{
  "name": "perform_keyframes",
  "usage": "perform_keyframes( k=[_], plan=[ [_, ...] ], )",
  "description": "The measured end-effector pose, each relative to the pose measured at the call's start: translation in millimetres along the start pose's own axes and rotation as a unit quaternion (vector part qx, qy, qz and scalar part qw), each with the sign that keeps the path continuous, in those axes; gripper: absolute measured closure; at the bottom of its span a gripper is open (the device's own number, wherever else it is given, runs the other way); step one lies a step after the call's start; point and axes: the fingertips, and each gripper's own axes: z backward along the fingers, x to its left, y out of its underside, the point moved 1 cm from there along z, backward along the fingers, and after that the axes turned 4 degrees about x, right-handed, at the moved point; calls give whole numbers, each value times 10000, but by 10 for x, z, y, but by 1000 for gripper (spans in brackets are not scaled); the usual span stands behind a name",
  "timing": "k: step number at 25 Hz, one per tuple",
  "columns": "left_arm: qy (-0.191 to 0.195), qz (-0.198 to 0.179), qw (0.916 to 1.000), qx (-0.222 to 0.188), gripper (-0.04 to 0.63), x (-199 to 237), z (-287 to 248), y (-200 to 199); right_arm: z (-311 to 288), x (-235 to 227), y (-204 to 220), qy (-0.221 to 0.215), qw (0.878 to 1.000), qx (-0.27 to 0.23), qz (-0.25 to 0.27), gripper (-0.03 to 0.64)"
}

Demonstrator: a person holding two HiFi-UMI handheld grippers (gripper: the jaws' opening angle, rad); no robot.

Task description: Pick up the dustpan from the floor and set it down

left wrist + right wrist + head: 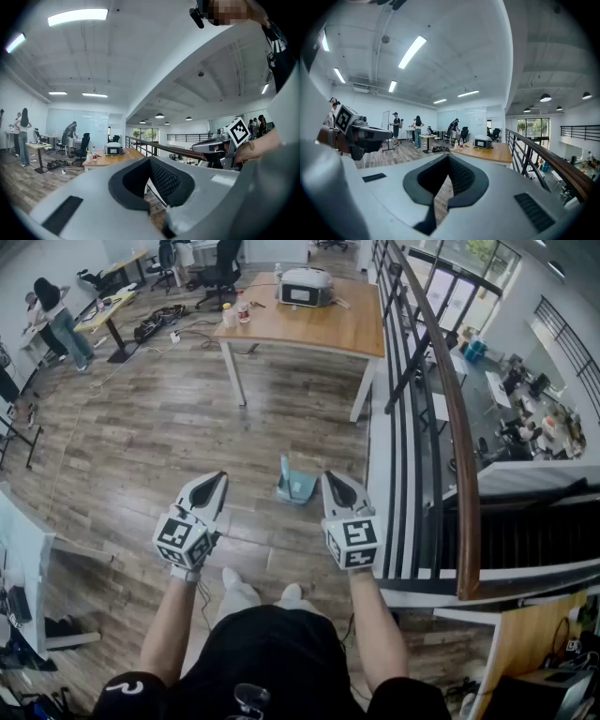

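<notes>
Head view: dustpan (296, 486) is on the wood floor, teal, handle sticking up. It sits ahead of and between the two grippers, touching neither. Left gripper (214, 480) and right gripper (334, 478) are both held out roughly level in front of the person, marker cubes facing the camera. Left gripper view: jaws clenched, tips meeting, gripping nothing. Right gripper view: same, jaws fully closed on themselves, empty. Wooden table (349, 330) stands further off beyond the dustpan, with a white appliance (306, 287) and bottles (242, 307) on it. Railing (448, 399) runs along the person's right side. Another person (56, 315) stands at a desk far left.
</notes>
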Motion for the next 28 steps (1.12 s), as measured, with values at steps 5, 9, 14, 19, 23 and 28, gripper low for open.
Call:
perform_keyframes(
  k=[5,9,14,19,23,28],
  plan=[
    [-9,69,10000,35,598,-11,-41,15,9,32,-41,-73,10000,8,-58,623],
    [-90,-65,9999,121,598,-31,-82,47,22,-3,-5,-82,9999,81,-47,623],
    [-158,-70,9998,45,598,-23,-130,4,-9,-49,-42,-83,9999,12,-83,623],
    [-193,18,9998,50,598,62,-160,71,-149,-31,-33,-145,9998,53,-91,623],
    [-216,140,9996,74,598,225,-237,144,-358,17,-15,-190,9997,121,-67,623],
    [-136,271,9995,111,598,576,-448,213,-731,84,-32,-163,9996,210,-54,623]
  ],
)
